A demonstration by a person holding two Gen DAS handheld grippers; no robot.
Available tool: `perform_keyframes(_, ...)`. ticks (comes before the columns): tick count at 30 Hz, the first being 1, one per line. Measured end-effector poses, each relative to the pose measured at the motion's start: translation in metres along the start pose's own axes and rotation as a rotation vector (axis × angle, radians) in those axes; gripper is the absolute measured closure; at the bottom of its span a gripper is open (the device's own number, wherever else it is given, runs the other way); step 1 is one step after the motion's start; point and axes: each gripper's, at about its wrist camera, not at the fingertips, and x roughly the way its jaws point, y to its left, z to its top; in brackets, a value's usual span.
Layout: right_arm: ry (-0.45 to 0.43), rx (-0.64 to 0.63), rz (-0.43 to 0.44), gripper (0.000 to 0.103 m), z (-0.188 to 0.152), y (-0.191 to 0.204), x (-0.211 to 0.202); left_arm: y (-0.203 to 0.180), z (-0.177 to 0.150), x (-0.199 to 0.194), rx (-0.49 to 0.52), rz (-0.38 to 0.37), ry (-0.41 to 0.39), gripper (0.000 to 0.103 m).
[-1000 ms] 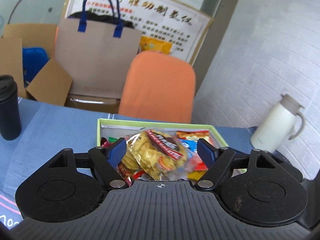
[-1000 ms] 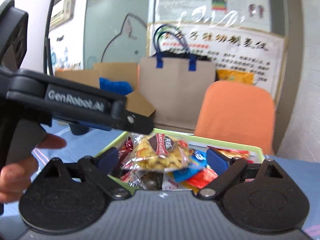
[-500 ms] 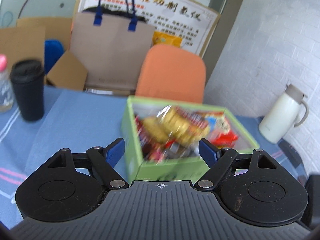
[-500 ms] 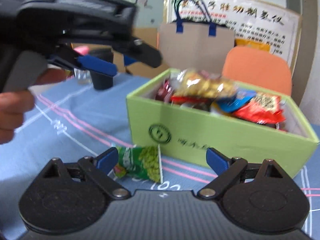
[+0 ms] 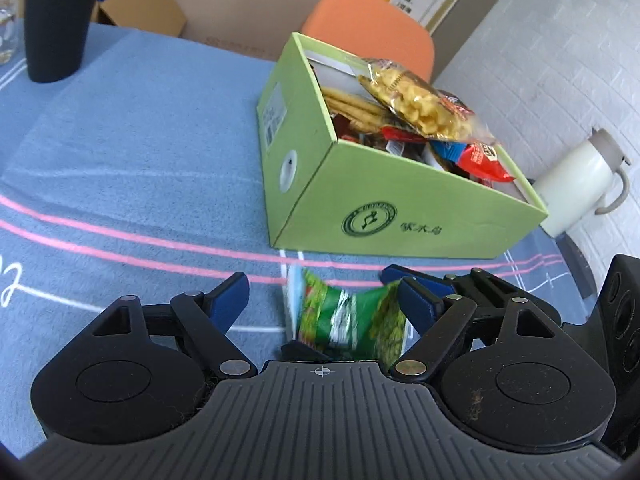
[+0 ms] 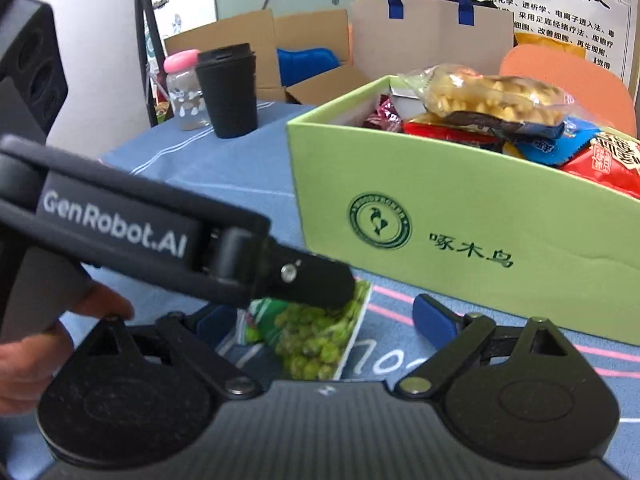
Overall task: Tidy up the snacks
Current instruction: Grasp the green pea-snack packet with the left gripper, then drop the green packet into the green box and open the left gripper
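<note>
A green pea snack packet (image 5: 352, 320) lies on the blue tablecloth in front of the green snack box (image 5: 384, 208). It also shows in the right wrist view (image 6: 312, 336). My left gripper (image 5: 324, 300) is open with its blue fingers on either side of the packet. My right gripper (image 6: 324, 320) is open around the same packet from the other side, and the left gripper's black finger (image 6: 304, 280) crosses over it. The green box (image 6: 480, 224) holds several snack bags, with a clear bag of yellow snacks (image 5: 420, 104) on top.
A black cup (image 5: 56, 20) stands at the back left of the table, next to a clear jar with a pink lid (image 6: 184, 88). A white kettle (image 5: 576, 188) stands right of the box. An orange chair (image 5: 372, 24) and cardboard boxes are behind the table.
Both grippers have come down from above the box to the tablecloth in front of it. Both now straddle the green packet.
</note>
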Motion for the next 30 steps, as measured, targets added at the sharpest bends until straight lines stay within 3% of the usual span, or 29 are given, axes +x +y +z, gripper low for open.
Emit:
perform_keyframes(3,0.005,-0.040,-0.005,0.012,-0.007,0.012,-0.006,-0.008,-0.014,-0.004,0.053,0.036,-0.023,0.040)
perform_keyframes(4,0.001,-0.057,-0.004,0.019,-0.008,0.016,-0.008,-0.013,-0.017,-0.005,0.083,0.058,-0.025,0.048)
perform_keyframes(5,-0.005,-0.063,0.009,0.024,-0.009,0.019,-0.009,-0.019,-0.019,-0.004,0.119,0.079,-0.024,0.065)
perform_keyframes(8,-0.003,-0.055,0.003,0.035,-0.008,0.023,-0.013,-0.029,-0.022,-0.002,0.171,0.133,-0.024,0.074)
perform_keyframes(10,-0.017,-0.028,0.008,0.044,-0.009,0.019,-0.024,-0.030,-0.022,-0.008,0.145,0.117,-0.013,0.076)
perform_keyframes(15,-0.108,-0.010,-0.027,0.042,-0.003,0.009,-0.067,-0.051,-0.014,-0.033,0.113,0.022,-0.052,0.076)
perform_keyframes(20,-0.213,-0.061,-0.136,0.037,0.028,-0.025,-0.110,-0.105,0.028,-0.038,0.157,-0.088,-0.101,0.075)
perform_keyframes(22,-0.237,-0.071,-0.169,0.023,0.047,-0.048,-0.114,-0.131,0.054,-0.026,0.189,-0.130,-0.113,0.075)
perform_keyframes(23,-0.234,-0.077,-0.192,0.022,0.056,-0.061,-0.111,-0.142,0.067,-0.016,0.201,-0.144,-0.113,0.075)
perform_keyframes(26,-0.199,-0.063,-0.229,0.024,0.078,-0.103,-0.087,-0.168,0.100,0.023,0.228,-0.125,-0.099,0.075)
perform_keyframes(30,-0.098,0.037,-0.157,0.028,0.087,-0.158,-0.034,-0.171,0.127,0.088,0.208,-0.054,-0.010,0.074)
